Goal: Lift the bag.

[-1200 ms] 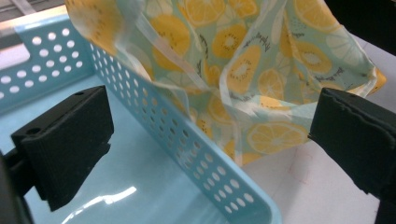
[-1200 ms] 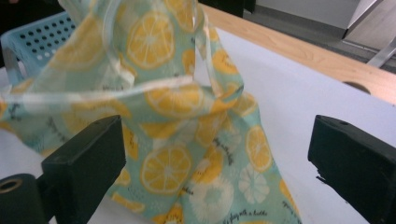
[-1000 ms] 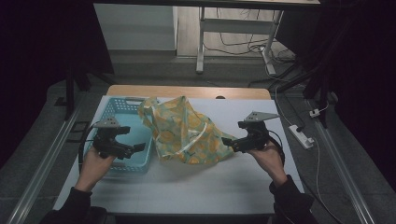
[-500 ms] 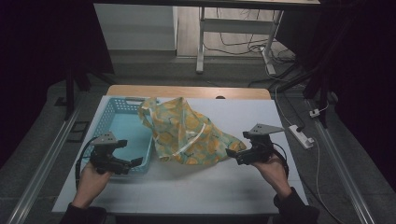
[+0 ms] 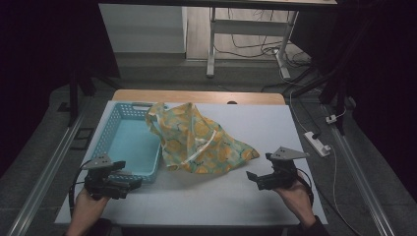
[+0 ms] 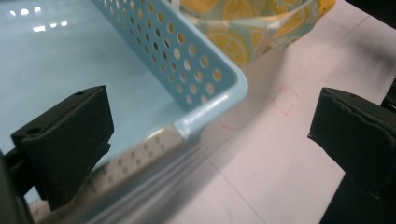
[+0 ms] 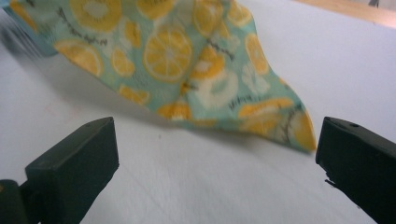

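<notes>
- Yellow lemon slices on pale green are covering the cloth (image 5: 196,140), which is lying crumpled on the white surface (image 5: 265,123), with one edge draped over the long side wall of the blue basket (image 5: 129,142) that faces the middle of the surface.
- We are taking that basket as our landmark: it is sitting on the left part of the surface, its perforated walls and rounded near corner showing up close in the left gripper view.
- We are holding the left gripper (image 5: 129,185) just in front of the basket's near corner, jaws spread wide and gripping nothing; in its own view one jaw is lying before the basket's floor and the other over the bare surface.
- We are holding the right gripper (image 5: 252,177) well to the right of the basket, beyond the cloth, jaws likewise wide apart and empty.
- We are seeing, in the right gripper view, the cloth's pointed corner (image 7: 299,130) lying between the jaws but farther off, touching neither.
</notes>
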`<control>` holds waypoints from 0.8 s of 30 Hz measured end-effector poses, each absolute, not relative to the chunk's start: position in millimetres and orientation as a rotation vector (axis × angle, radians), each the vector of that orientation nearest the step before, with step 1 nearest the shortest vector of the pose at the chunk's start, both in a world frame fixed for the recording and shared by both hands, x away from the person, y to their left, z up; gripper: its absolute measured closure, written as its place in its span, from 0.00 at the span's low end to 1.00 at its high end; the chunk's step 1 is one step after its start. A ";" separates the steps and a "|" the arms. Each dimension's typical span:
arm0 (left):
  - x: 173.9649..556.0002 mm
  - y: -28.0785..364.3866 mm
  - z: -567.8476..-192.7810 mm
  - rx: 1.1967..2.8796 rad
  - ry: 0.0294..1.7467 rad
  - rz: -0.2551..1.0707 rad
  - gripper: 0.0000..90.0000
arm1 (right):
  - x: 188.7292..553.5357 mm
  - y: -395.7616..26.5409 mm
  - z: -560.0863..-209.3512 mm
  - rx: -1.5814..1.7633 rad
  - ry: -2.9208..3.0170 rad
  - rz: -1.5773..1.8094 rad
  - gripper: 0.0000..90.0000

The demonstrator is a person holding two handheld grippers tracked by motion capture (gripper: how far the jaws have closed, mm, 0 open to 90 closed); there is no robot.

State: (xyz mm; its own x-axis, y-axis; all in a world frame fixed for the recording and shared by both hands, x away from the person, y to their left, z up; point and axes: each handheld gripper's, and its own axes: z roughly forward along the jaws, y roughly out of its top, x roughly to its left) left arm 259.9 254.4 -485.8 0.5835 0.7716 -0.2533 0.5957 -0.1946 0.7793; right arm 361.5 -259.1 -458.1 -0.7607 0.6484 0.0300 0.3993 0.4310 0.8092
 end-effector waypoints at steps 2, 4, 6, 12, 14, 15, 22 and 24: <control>255.0 256.2 -487.7 1.887 1.109 0.251 0.00 | 357.1 -265.6 -461.4 0.924 2.396 1.236 0.00; 249.6 258.2 -488.3 1.864 1.111 0.271 0.00 | 352.8 -271.8 -464.0 0.941 2.388 1.233 0.00; 244.2 259.8 -487.1 1.857 1.122 0.287 0.00 | 348.2 -277.5 -465.9 0.961 2.377 1.230 0.00; 227.3 264.8 -493.9 1.867 1.156 0.313 0.00 | 335.6 -290.0 -471.4 1.006 2.357 1.204 0.00; 224.0 267.8 -498.5 1.866 1.175 0.303 0.00 | 332.2 -293.4 -473.7 1.019 2.350 1.192 0.00; 222.9 269.5 -500.7 1.864 1.185 0.299 0.00 | 330.7 -295.0 -475.0 1.025 2.349 1.188 0.00; 219.5 273.6 -511.6 1.881 1.232 0.292 0.00 | 318.8 -306.2 -484.7 1.067 2.346 1.171 0.00; 218.4 272.9 -513.8 1.900 1.243 0.304 0.00 | 315.3 -308.1 -487.7 1.065 2.349 1.150 0.00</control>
